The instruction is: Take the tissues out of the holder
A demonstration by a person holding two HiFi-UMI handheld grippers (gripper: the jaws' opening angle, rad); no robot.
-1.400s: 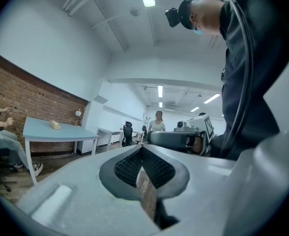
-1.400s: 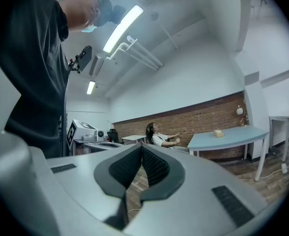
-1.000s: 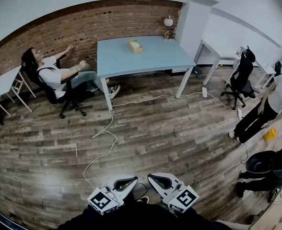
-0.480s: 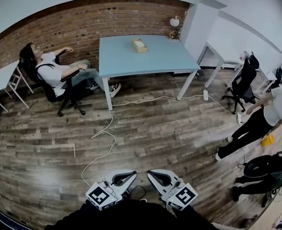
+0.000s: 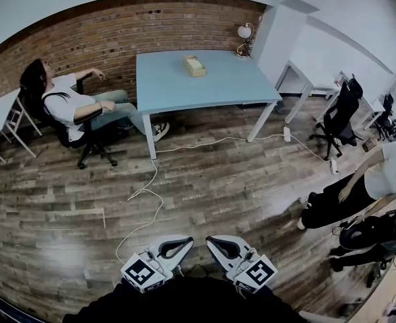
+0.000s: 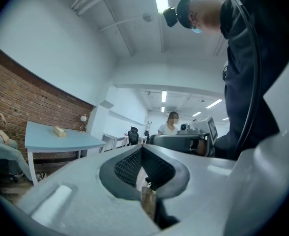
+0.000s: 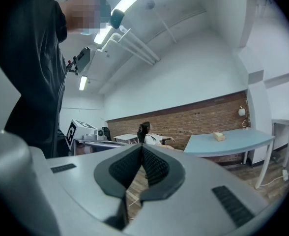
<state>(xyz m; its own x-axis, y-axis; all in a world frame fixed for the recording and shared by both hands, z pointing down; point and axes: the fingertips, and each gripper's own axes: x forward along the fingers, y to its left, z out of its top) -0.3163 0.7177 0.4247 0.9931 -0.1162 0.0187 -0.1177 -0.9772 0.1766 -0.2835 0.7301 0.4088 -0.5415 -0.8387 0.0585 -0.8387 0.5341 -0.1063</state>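
Observation:
A tan tissue holder (image 5: 194, 65) stands on the far half of a light blue table (image 5: 225, 89) across the room. It also shows small in the left gripper view as the tissue holder (image 6: 60, 131) and in the right gripper view as the tissue holder (image 7: 218, 136). Both grippers hang low at my body, far from the table. My left gripper (image 5: 182, 242) is shut with nothing in it, its jaws meeting at the tips (image 6: 142, 147). My right gripper (image 5: 211, 241) is shut and empty too, jaws closed together (image 7: 142, 147).
A person sits on an office chair (image 5: 70, 116) left of the table by the brick wall. A white cable (image 5: 151, 187) snakes over the wood floor. Another person (image 5: 359, 187) stands at the right near a black chair (image 5: 336, 116). A lamp (image 5: 239, 36) stands at the table's back corner.
The view has shifted slightly toward the table. The standing person at the right has moved nearer and lower in the picture. Both grippers stay shut at my body.

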